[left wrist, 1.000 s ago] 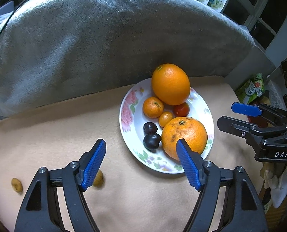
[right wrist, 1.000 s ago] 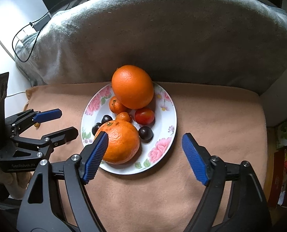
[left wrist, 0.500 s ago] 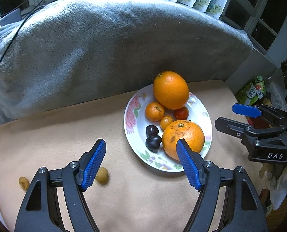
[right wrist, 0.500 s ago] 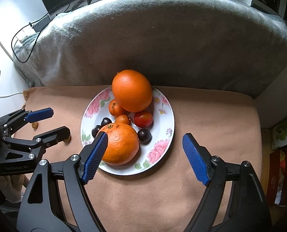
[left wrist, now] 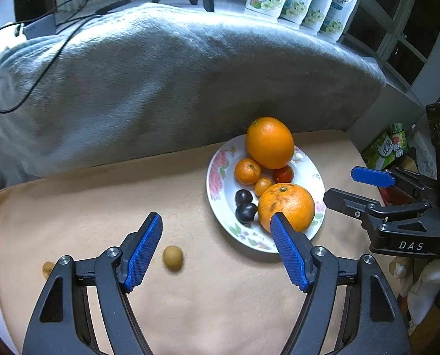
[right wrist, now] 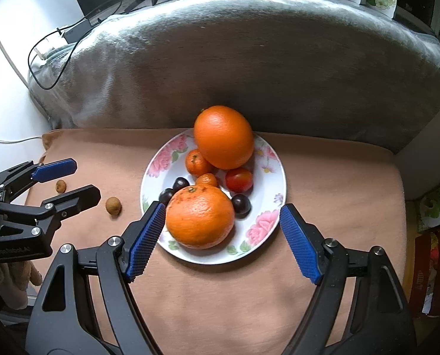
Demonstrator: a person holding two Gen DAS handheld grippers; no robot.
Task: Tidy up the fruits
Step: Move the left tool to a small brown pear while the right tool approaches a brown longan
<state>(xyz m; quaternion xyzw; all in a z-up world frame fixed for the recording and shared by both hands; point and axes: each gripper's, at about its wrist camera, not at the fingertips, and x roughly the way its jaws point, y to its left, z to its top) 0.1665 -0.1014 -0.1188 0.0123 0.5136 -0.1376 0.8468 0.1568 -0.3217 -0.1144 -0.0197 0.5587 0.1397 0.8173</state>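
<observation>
The left gripper (left wrist: 215, 250) is wide open and holds nothing; a small brown fruit (left wrist: 172, 258) lies on the cloth (left wrist: 190, 310) just beside its left finger, and another (left wrist: 47, 268) lies near the cloth's left edge. The right gripper (right wrist: 221, 238) is also wide open and empty, above the plate's (right wrist: 274, 174) near rim. The plate, near the cloth's back edge, carries two oranges (right wrist: 200, 216), smaller fruits and dark plums.

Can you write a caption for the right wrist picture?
Open right gripper above a flowered plate of oranges, with two small brown fruits left on the cloth.
</observation>
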